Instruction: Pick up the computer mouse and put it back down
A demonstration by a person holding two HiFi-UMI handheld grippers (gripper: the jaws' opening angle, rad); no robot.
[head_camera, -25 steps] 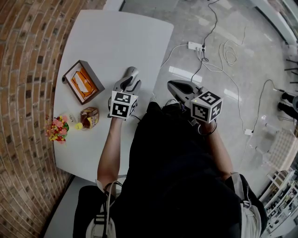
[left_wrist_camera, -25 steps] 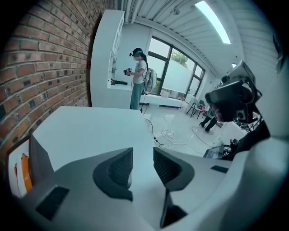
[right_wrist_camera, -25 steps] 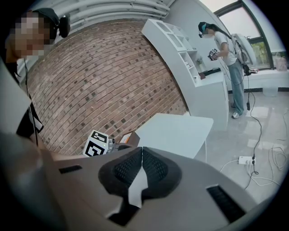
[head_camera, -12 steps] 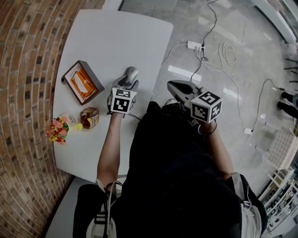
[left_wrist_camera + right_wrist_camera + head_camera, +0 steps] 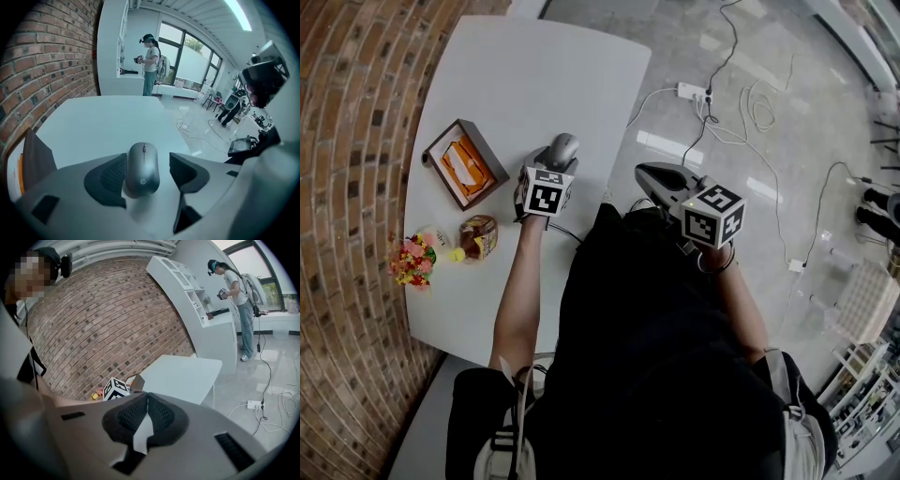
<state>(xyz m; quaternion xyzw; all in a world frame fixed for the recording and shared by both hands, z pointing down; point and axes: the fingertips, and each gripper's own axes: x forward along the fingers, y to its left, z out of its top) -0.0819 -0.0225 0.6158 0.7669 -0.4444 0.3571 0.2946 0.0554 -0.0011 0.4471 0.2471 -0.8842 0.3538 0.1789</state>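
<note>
A grey computer mouse (image 5: 565, 147) (image 5: 142, 168) lies on the white table (image 5: 534, 75), near its right edge. My left gripper (image 5: 556, 157) (image 5: 147, 161) points steeply down over it, one jaw on each side. Its jaws are opening: the left pad sits right beside the mouse, and a clear gap shows at the right pad (image 5: 180, 168). My right gripper (image 5: 643, 172) (image 5: 147, 397) hangs off the table's right side, above the floor, shut with nothing between its pads.
An open wooden box with orange contents (image 5: 467, 165), a small brown packet (image 5: 478, 236) and a bunch of flowers (image 5: 411, 261) stand along the table's left side by the brick wall. A power strip (image 5: 694, 92) and cables lie on the floor at right.
The left gripper sank toward the table with the mouse and its marker cube shifted away from me. Its jaws spread apart. The right gripper kept still.
</note>
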